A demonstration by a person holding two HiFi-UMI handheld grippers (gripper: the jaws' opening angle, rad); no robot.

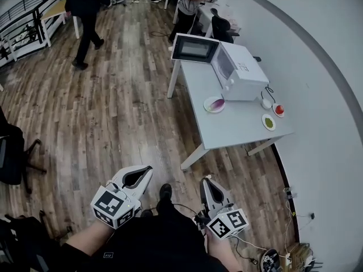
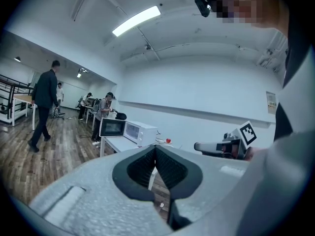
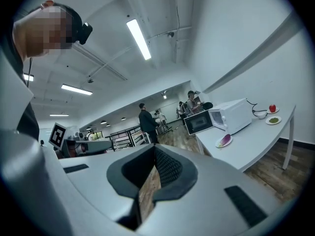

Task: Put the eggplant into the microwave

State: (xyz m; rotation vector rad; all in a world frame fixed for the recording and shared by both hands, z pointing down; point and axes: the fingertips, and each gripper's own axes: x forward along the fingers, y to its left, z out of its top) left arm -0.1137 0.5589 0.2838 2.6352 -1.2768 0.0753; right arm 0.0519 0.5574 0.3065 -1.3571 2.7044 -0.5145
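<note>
— Purple item on the plate (image 1: 206, 106): is that the eggplant (image 1: 216, 102)?
— Confirmed. It lies on the round plate on the white table (image 1: 227, 132), well ahead of both grippers and off to their right. In the right gripper view it sits to the right of the jaw line, well apart from the tips.
— State of the left gripper (image 1: 148, 169)?
— Its jaws are pressed together at the tips, with nothing between the pads. The person holds it low and close to the body, over the wooden floor (image 1: 113, 112).
— And the right gripper (image 1: 206, 179)?
— Same condition: the tips meet and the pads hold nothing. It sits beside the left gripper at about the same height, a little apart from it.
— Locate the microwave (image 1: 243, 72).
— It stands on the same table, just beyond the plate as seen from the grippers. Its door (image 1: 194, 48) is swung open, and the cavity faces the plate side.
— Other items?
— To the right of the plate, farther from the grippers' line, there is a small red fruit (image 1: 278, 109) and a small dish (image 1: 269, 128) with green contents. A person (image 1: 85, 16) is walking across the floor, far ahead of the left gripper and to its left.
</note>
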